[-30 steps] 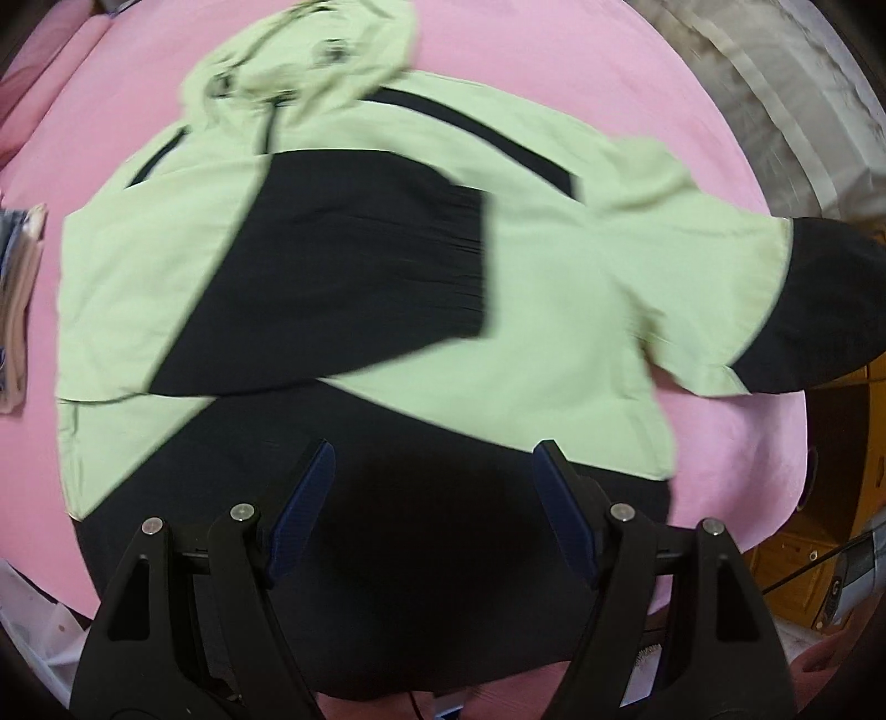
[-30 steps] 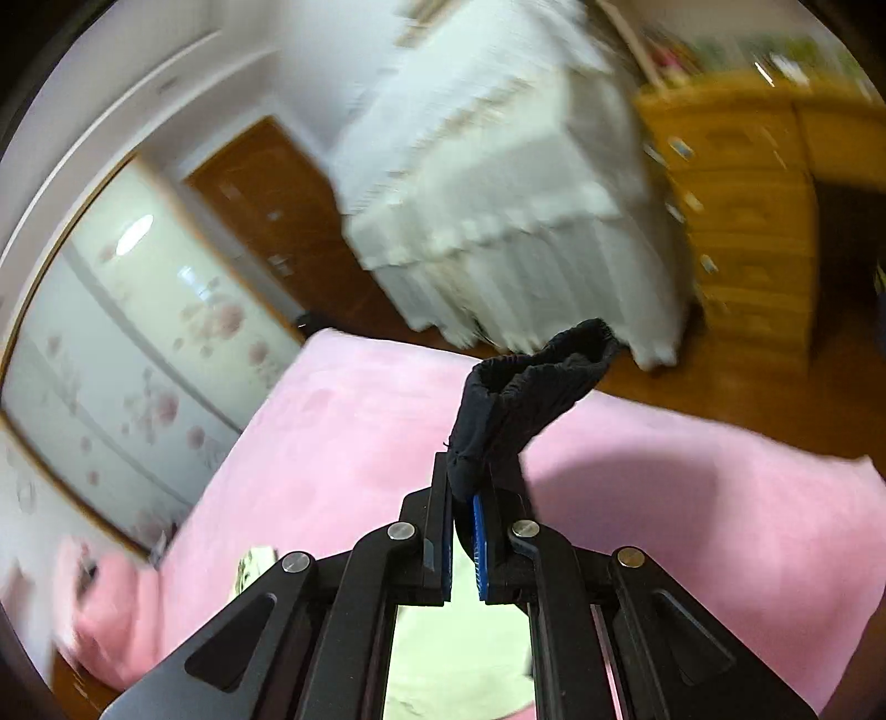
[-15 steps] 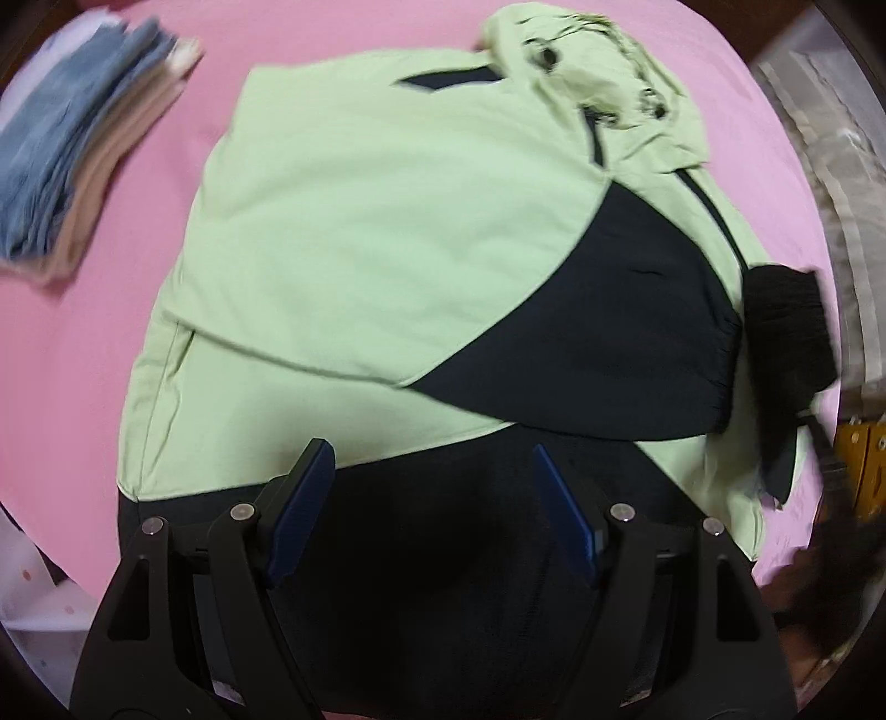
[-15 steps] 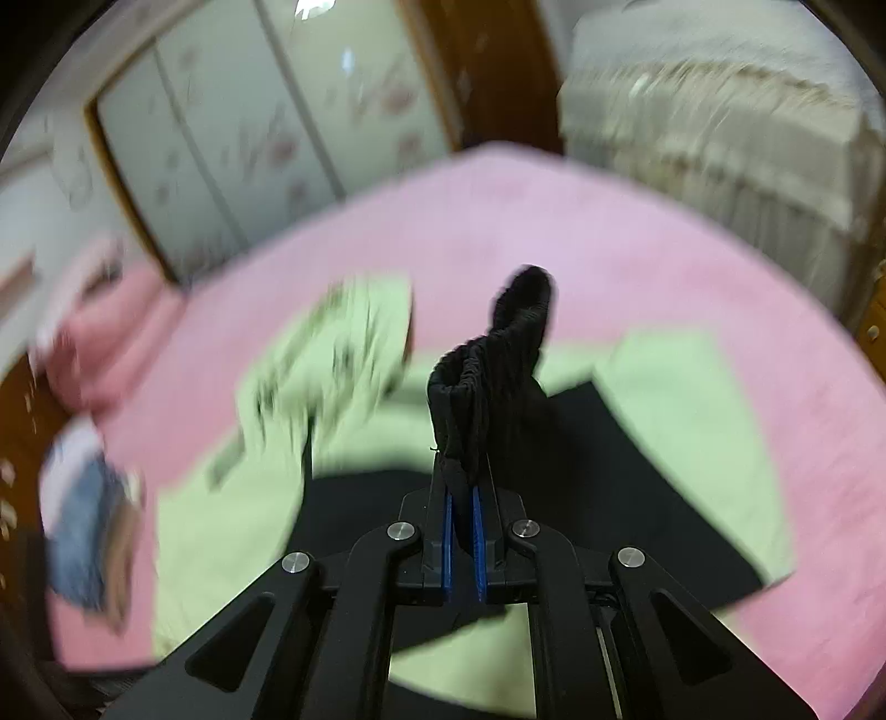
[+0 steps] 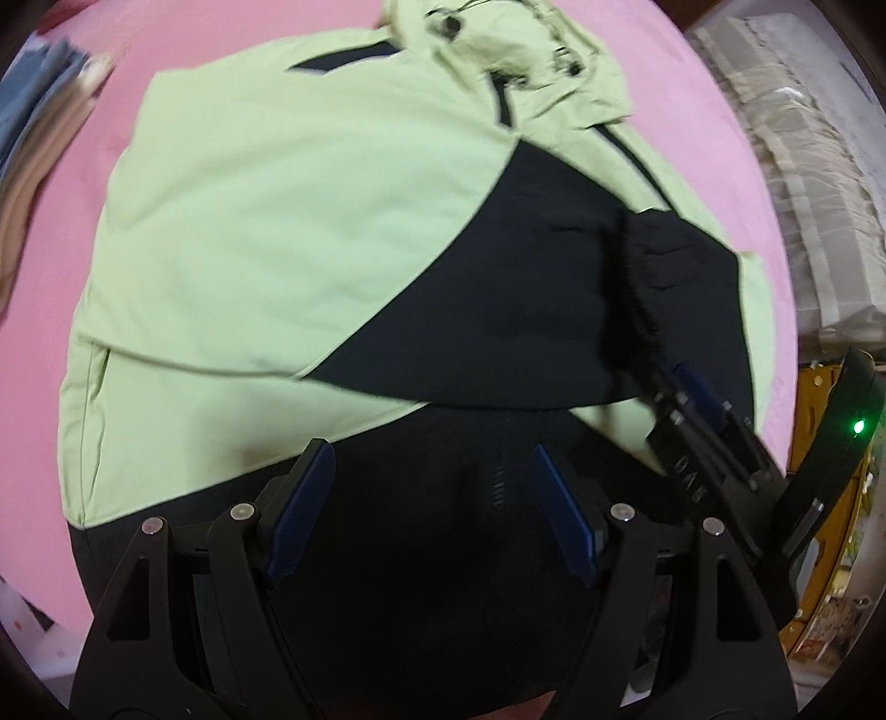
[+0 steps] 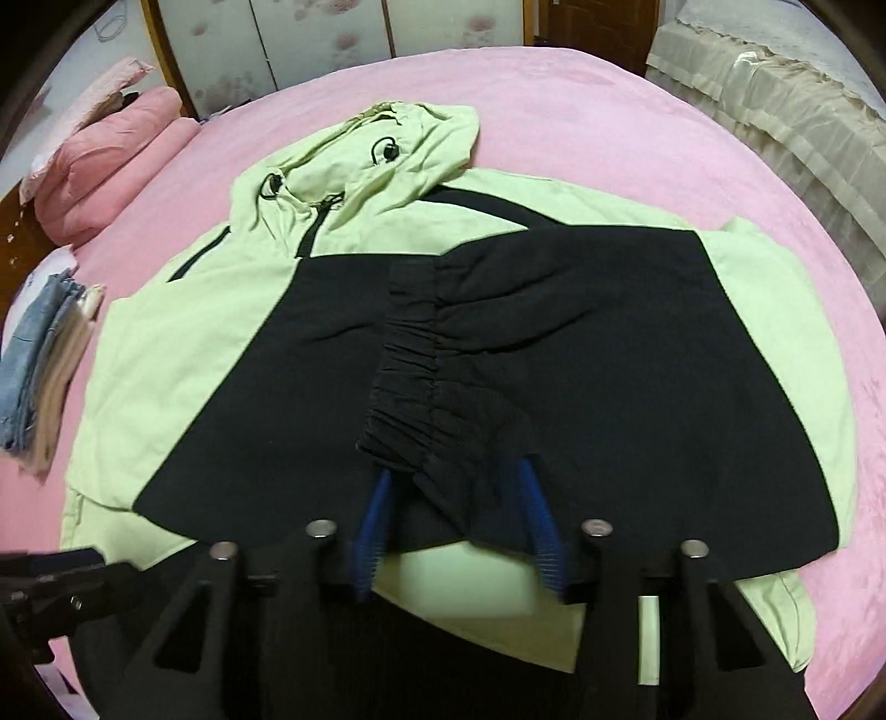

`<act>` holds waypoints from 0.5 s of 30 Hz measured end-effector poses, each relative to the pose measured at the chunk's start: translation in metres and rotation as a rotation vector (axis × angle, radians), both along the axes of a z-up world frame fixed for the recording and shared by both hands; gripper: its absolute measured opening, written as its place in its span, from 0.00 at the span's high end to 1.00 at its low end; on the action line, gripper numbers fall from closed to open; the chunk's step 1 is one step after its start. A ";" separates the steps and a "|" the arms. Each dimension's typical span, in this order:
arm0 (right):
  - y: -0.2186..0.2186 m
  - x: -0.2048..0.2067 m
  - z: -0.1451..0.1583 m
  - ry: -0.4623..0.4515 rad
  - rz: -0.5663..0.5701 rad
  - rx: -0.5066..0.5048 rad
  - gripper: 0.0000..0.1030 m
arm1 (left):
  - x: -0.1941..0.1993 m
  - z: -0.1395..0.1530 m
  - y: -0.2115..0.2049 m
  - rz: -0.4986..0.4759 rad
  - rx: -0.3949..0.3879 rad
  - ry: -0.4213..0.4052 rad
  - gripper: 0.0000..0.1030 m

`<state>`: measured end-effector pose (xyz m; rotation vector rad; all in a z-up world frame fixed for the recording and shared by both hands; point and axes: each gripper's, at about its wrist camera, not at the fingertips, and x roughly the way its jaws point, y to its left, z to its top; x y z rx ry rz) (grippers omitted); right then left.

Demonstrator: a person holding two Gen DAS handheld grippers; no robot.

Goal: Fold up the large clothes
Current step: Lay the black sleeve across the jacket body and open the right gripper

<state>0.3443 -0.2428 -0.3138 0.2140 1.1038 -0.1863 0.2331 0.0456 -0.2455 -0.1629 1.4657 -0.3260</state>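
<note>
Two sleeves folded across green-and-black jacket (image 6: 232, 343) on pink bed (image 6: 609, 111); right gripper (image 6: 457, 520) jaws opening, black cuff (image 6: 404, 382) loose between them; left gripper (image 5: 429, 515) open, empty, above black hem; folded clothes (image 6: 39, 354) beside jacket

The jacket (image 6: 232, 332) is pale lime green with black lower panels, black sleeve ends and thin black stripes below its green hood (image 6: 382, 166), and it lies on a plain pink bedspread (image 6: 637, 122). Left of the jacket, the folded clothes (image 6: 39, 354) are faded denim blue and beige. Beyond the hood, the pillow (image 6: 105, 166) is a deeper pink, and the wardrobe doors (image 6: 332, 39) are white with pink blossom prints.
</note>
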 end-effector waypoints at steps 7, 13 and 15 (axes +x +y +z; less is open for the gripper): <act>-0.027 -0.064 0.029 -0.012 -0.083 0.098 0.32 | 0.008 0.006 -0.035 -0.039 -0.115 -0.038 0.31; -0.069 -0.115 0.030 0.015 -0.156 0.183 0.28 | 0.011 -0.012 -0.080 0.022 -0.198 0.011 0.31; -0.084 -0.131 0.030 0.031 -0.169 0.202 0.28 | 0.012 -0.023 -0.095 0.061 -0.189 0.038 0.31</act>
